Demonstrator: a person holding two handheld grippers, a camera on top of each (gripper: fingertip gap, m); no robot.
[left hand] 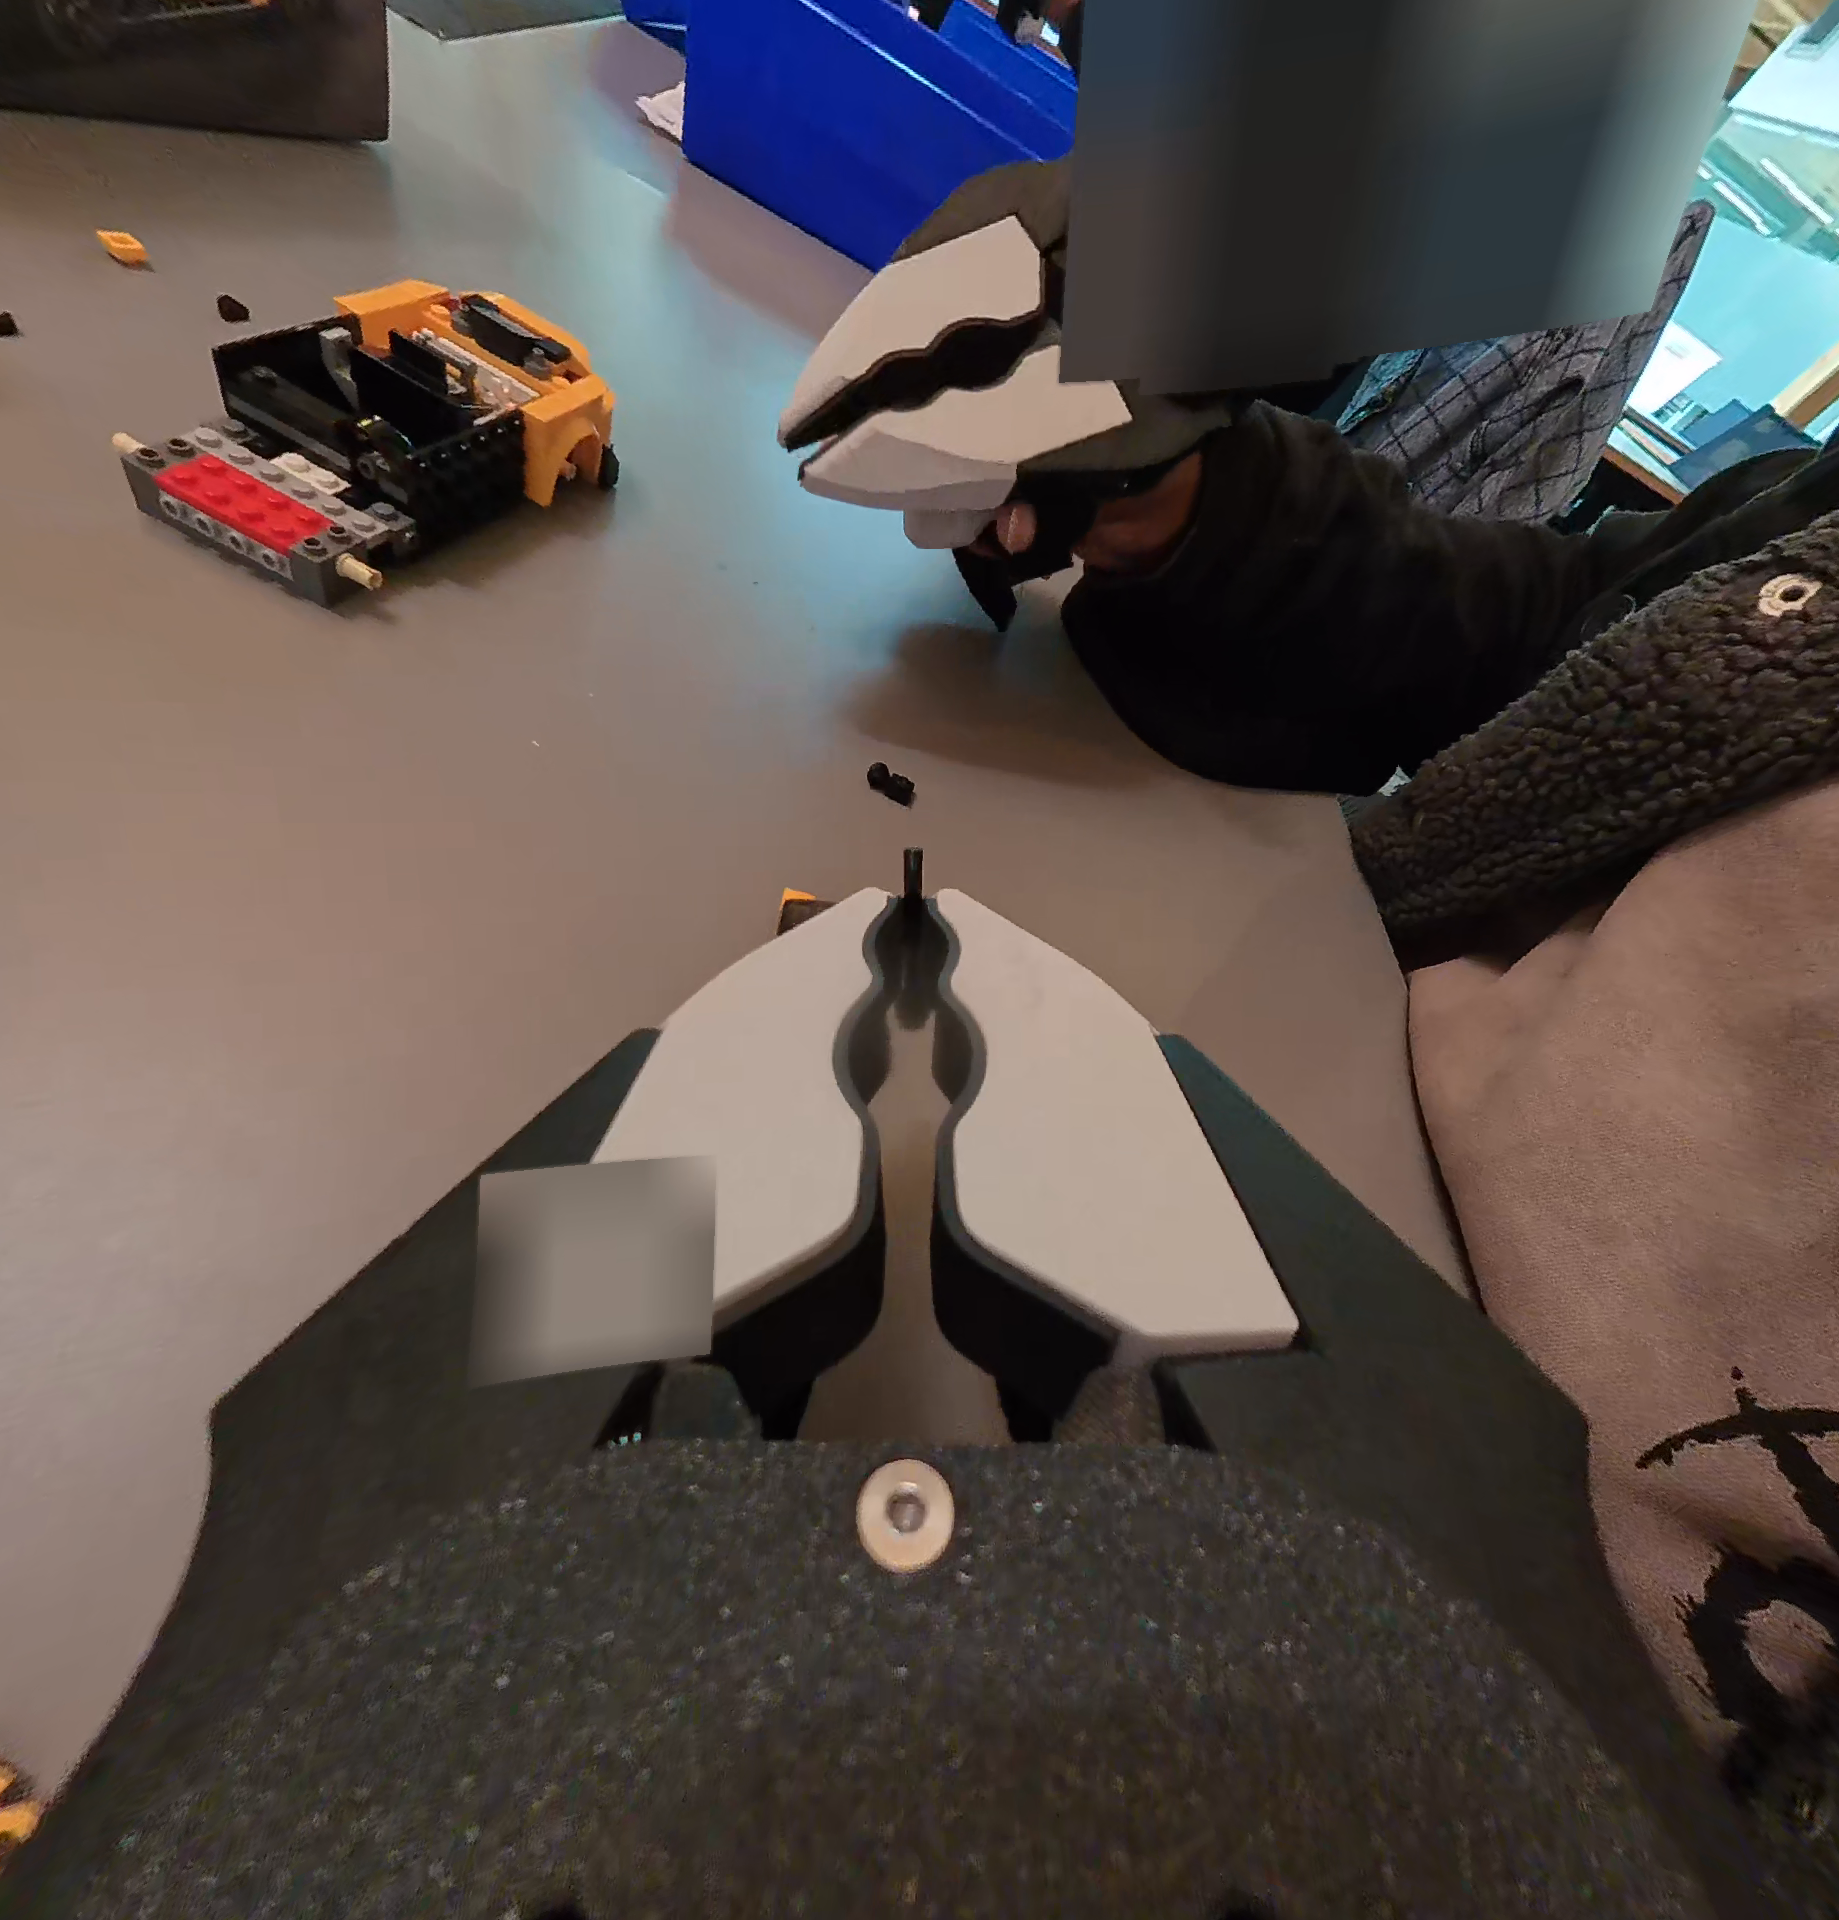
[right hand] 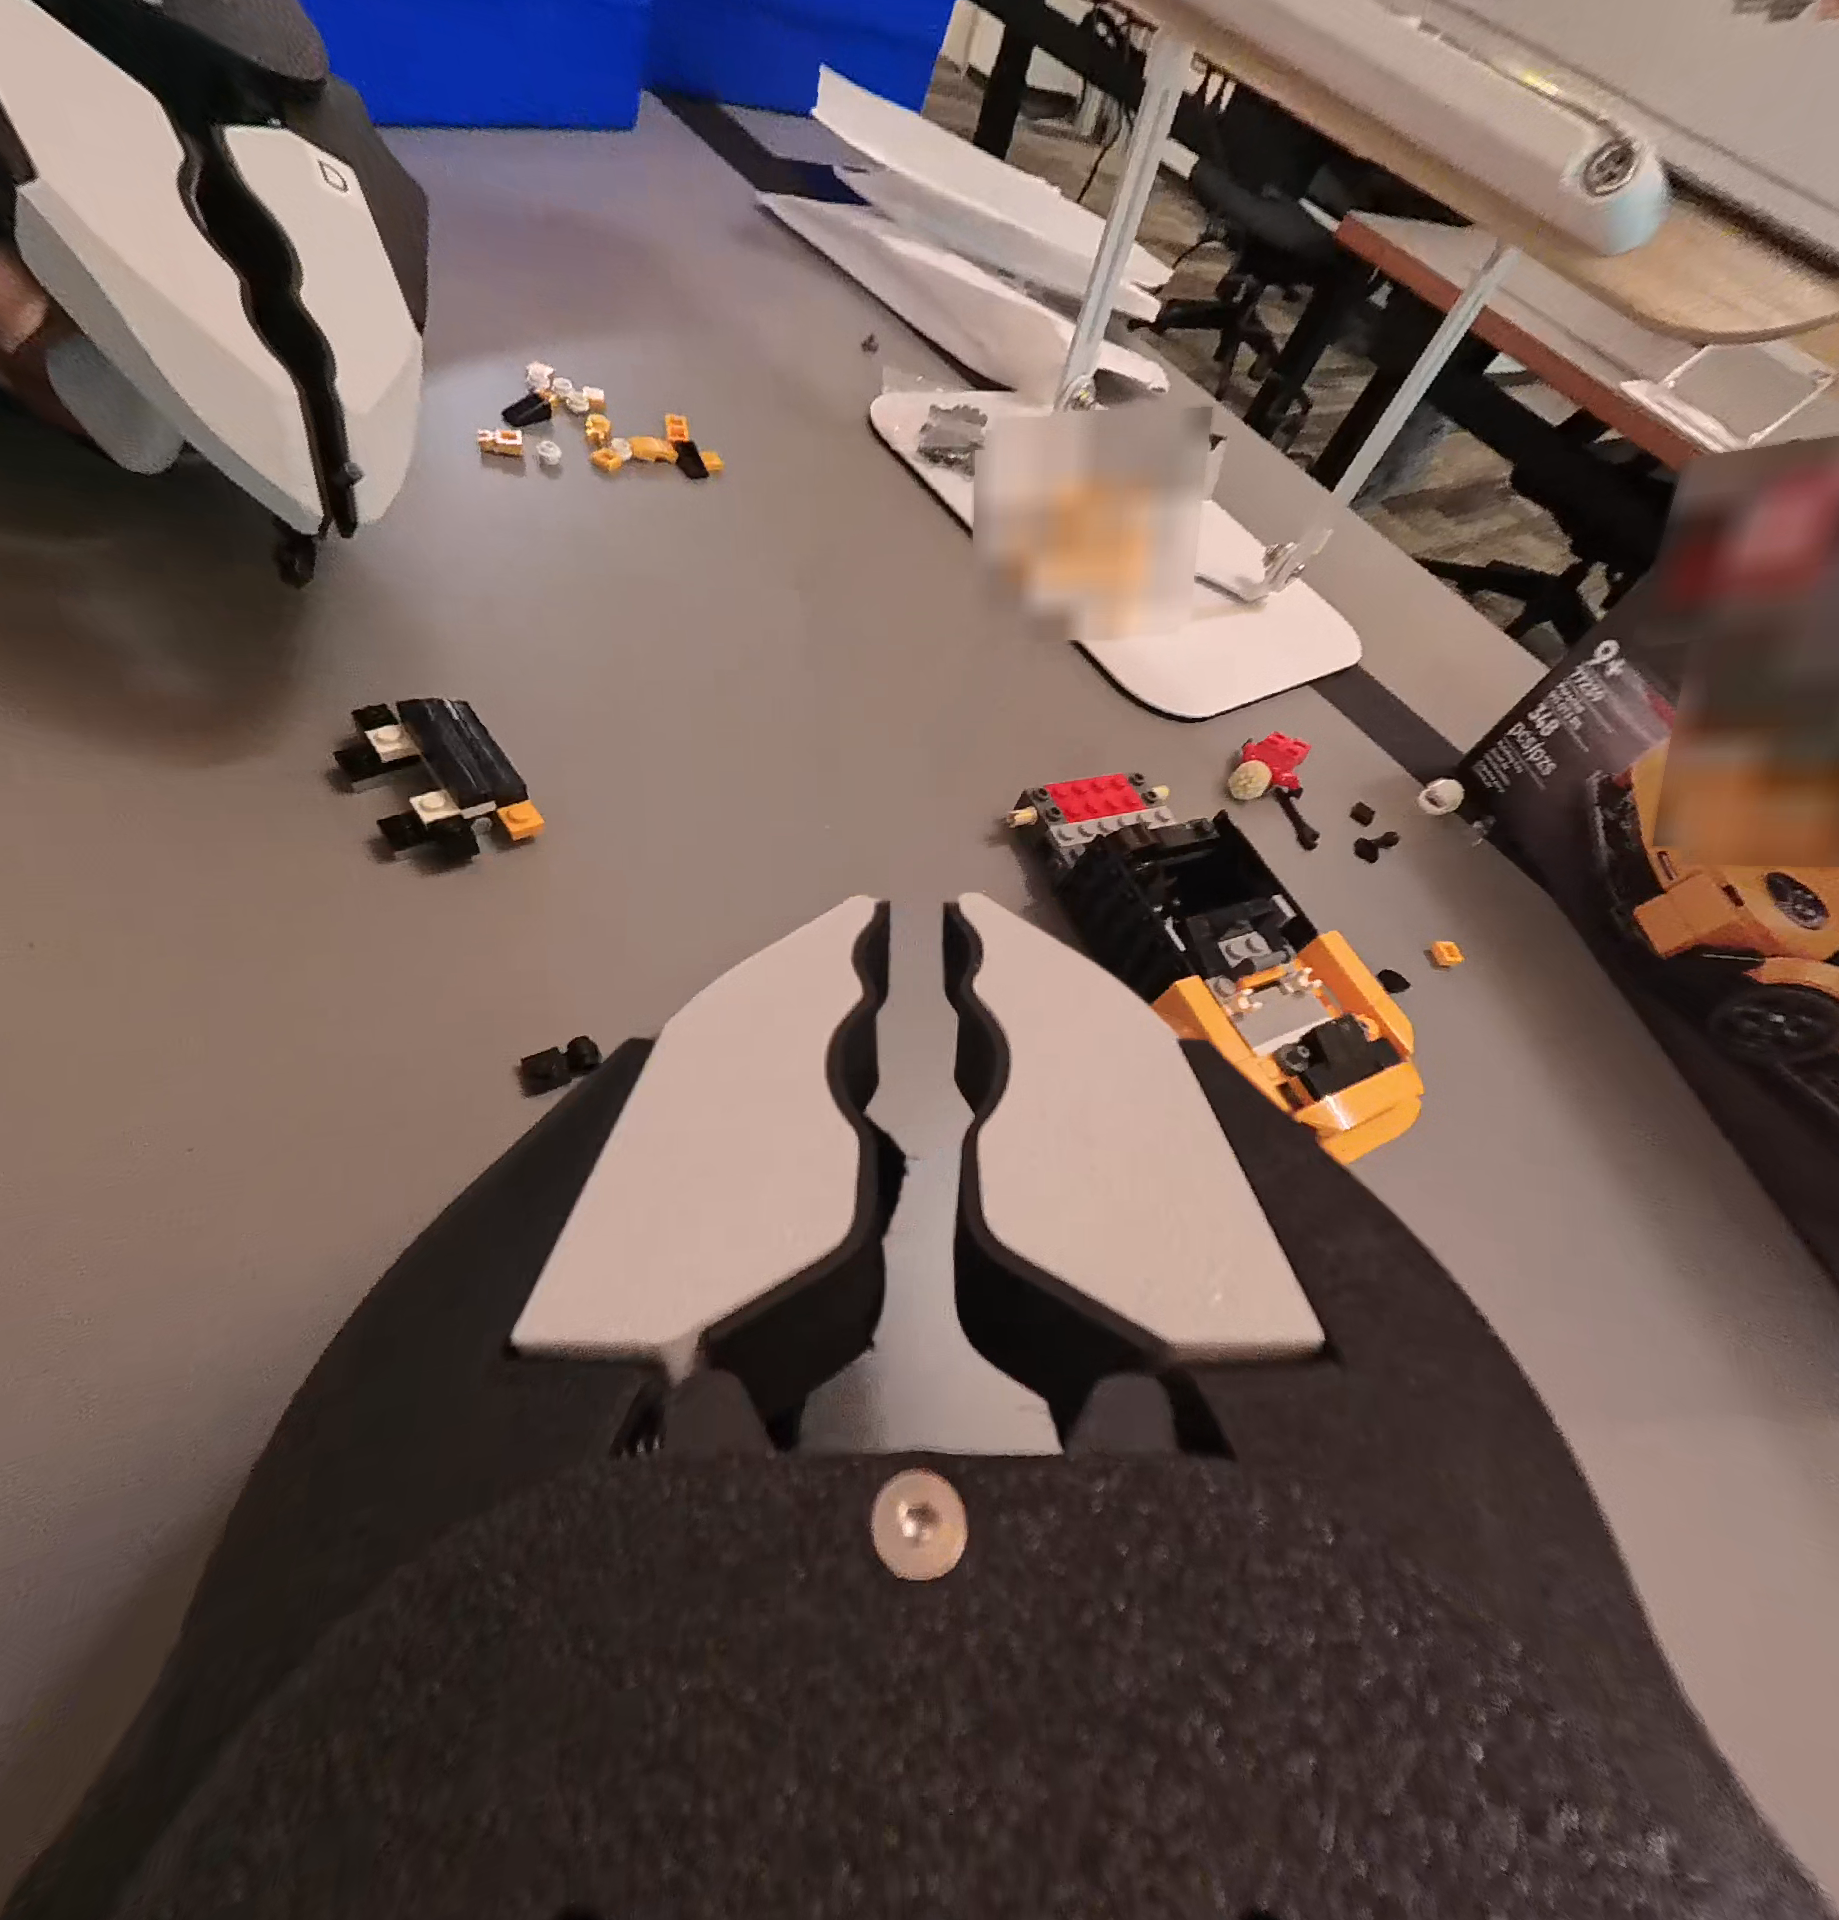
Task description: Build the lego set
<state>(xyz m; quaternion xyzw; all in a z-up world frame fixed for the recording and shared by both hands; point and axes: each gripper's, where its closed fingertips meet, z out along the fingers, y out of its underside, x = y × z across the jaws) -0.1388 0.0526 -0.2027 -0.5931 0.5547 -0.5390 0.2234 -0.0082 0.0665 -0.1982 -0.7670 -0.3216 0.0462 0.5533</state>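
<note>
Right now my left gripper (left hand: 910, 902) points forward low over the grey table (left hand: 375, 831), its 2 fingers pinched on a thin black pin (left hand: 912, 873) whose tip sticks out past the fingertips. From the right wrist view the same gripper (right hand: 317, 520) hangs tilted, tips down, close above the table at the far left, with a small dark piece poking out below its tips.

My right gripper (right hand: 917, 906) is level over the table with a narrow gap between its fingers and nothing held in it. In the left wrist view it (left hand: 806, 447) shows side-on, tips aimed toward the car, held by a hand (left hand: 1091, 520) in a black sleeve whose forearm rests on the table.

The half-built car (right hand: 1206, 935), orange at one end with a red plate at the other, lies on the table just right of my right gripper's tips. A small black and orange sub-assembly (right hand: 442, 774) lies well to the left of it, and a scatter of small loose pieces (right hand: 603, 426) lies farther back. A loose black piece (left hand: 891, 781) sits on the table just ahead of the pin I am holding. The set's box (right hand: 1673, 935) stands at the right edge, beside the car.
</note>
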